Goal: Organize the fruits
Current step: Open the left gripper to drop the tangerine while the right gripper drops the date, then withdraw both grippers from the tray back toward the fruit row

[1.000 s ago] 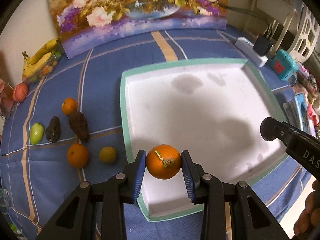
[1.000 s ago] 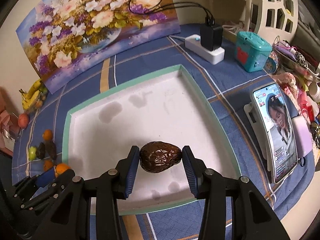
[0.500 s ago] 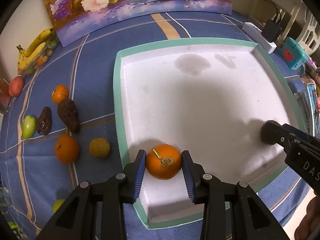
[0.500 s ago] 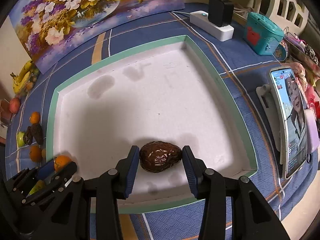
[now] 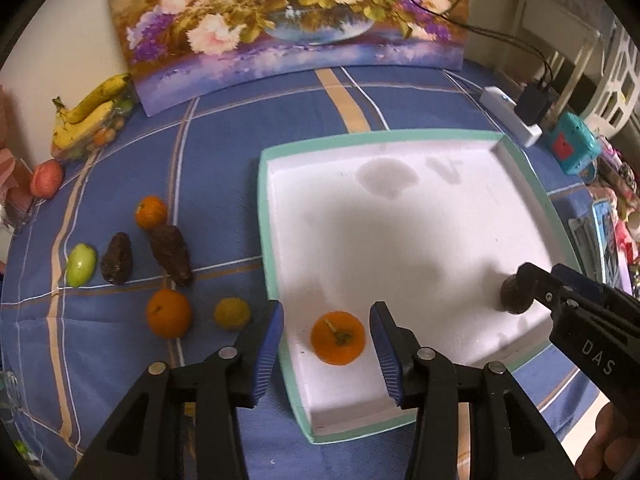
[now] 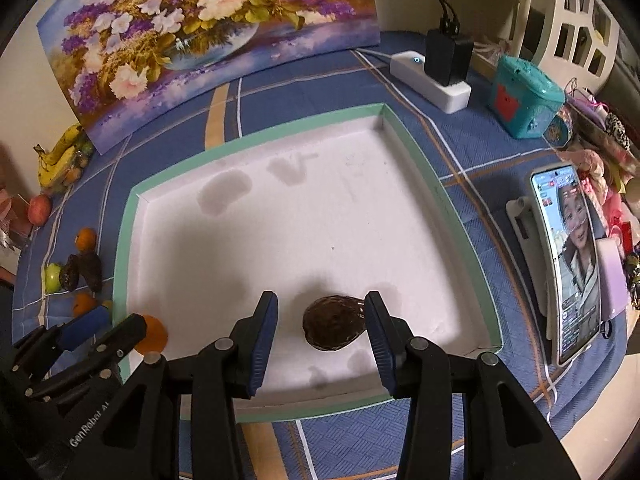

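A white tray with a green rim (image 5: 400, 248) lies on the blue cloth; it also shows in the right wrist view (image 6: 280, 240). My left gripper (image 5: 326, 338) is open, and an orange (image 5: 338, 338) rests on the tray floor between its jaws at the near left corner. My right gripper (image 6: 322, 326) is open, and a dark brown avocado (image 6: 332, 328) lies on the tray floor between its jaws, near the front right. That avocado also shows in the left wrist view (image 5: 514, 296). More fruit lies left of the tray: two oranges (image 5: 168, 314), two dark avocados (image 5: 170, 254), a green fruit (image 5: 81, 265), a yellow fruit (image 5: 232, 313).
Bananas (image 5: 92, 114) and a red apple (image 5: 47, 179) lie at the far left. A flower painting (image 5: 296, 20) stands at the back. A power strip (image 6: 430, 80), a teal box (image 6: 524, 98) and a phone on a stand (image 6: 572, 256) are right of the tray.
Both grippers have opened and drawn back a little. The orange and the avocado have left the jaws and now rest on the tray floor.
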Tool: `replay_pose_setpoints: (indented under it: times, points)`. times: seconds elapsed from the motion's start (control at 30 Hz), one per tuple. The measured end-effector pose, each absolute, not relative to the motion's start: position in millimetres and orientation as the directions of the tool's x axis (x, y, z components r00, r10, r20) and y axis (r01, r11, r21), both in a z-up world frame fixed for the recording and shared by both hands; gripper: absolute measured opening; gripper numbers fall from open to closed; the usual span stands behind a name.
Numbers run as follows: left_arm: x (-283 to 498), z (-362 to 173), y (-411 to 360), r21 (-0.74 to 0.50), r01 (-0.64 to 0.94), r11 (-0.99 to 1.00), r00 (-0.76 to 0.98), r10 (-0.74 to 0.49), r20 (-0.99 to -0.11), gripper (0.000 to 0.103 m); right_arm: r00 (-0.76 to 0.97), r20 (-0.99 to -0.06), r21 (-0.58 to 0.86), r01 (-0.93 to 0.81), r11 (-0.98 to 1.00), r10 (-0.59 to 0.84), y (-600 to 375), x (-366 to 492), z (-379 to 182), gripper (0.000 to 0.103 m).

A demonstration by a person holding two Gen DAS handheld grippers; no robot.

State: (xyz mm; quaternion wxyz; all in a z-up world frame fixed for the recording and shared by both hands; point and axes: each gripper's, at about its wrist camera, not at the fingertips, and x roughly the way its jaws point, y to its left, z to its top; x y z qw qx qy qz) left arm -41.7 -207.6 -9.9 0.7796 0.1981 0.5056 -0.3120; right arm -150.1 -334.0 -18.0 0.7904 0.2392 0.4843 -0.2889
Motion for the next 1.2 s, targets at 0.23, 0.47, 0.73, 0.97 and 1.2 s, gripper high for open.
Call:
replay_pose_setpoints:
  times: [0.23,0.47,0.73,0.97,1.2]
  points:
    - [-13,-12,-186,-0.006,0.605,0.796,0.324,-0.253,-0.912,0.065,0.366,-0.903,0.095,0.68,0.727,-0.223,-332,-148,-17,0.046]
    - [19,-16,-153,0.061,0.48,0.875,0.397,-0.155,-0.905,0.098,0.368,-0.901,0.086,0.671,0.736,-0.23,-327,-145,-17,0.07]
    - [35,-14,-127,0.059,0.413,0.909,0.431,-0.138,-0.892,0.103,0.416,-0.876,0.09,0.639,0.764,-0.245,-316,-139,-13,0.091]
    - [37,-5,-111,0.056,0.406,0.912,0.455,-0.148,-0.878,0.103,0.46,-0.848,0.083,0.606,0.791,-0.263,-300,-131,-6,0.091]
    - [35,5,-100,0.058,0.401,0.914,0.473,-0.153,-0.868,0.103,0.484,-0.842,0.097,0.569,0.816,-0.238,-283,-122,-4,0.091]
